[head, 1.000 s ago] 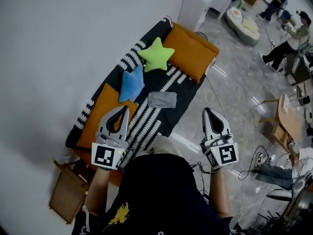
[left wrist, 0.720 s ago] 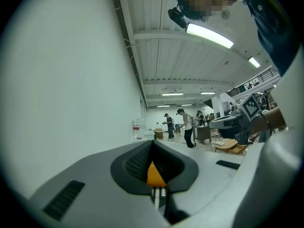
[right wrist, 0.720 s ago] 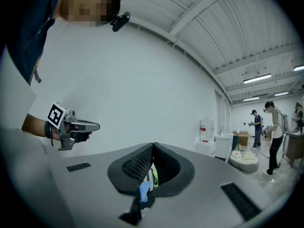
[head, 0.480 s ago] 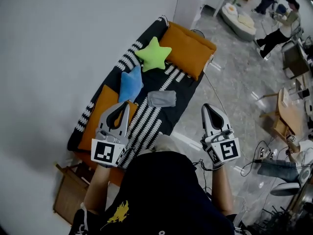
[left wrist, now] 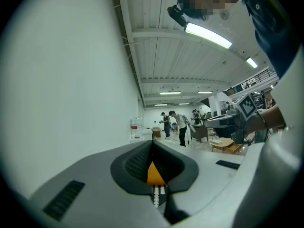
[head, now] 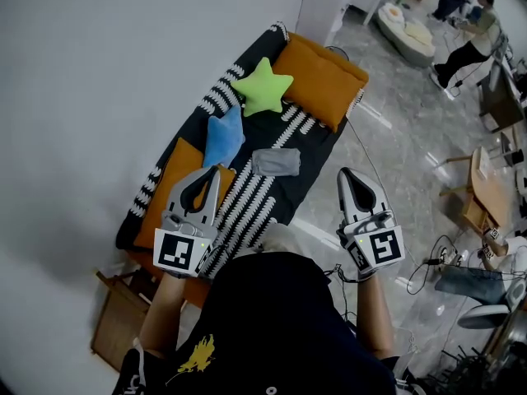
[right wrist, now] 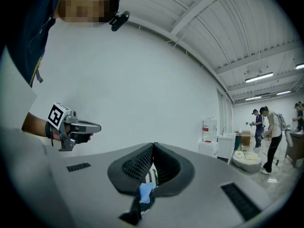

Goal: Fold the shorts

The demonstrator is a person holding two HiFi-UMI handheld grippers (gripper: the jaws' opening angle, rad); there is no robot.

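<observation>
The grey shorts [head: 276, 162] lie as a small flat bundle on the black-and-white striped cover of a low couch [head: 247, 208], in the head view's middle. My left gripper [head: 213, 173] hovers over the near orange cushion [head: 169, 189], short of the shorts and to their left. Its jaws are shut with nothing between them [left wrist: 152, 142]. My right gripper [head: 345, 174] is held over the floor to the right of the couch, also shut and empty [right wrist: 153, 145]. Both point level, away from the person's body. Each gripper view shows the other gripper off to the side.
On the couch lie a blue star pillow [head: 223, 137], a green star pillow [head: 262, 86] and a far orange cushion [head: 321, 81]. A wooden crate [head: 122, 329] stands at the lower left. A white cabinet [head: 323, 6], cables [head: 428, 263] and people [head: 469, 44] are beyond.
Both grippers stay shut and almost where they were. The head view has shifted slightly, and the people at the far right have moved.
</observation>
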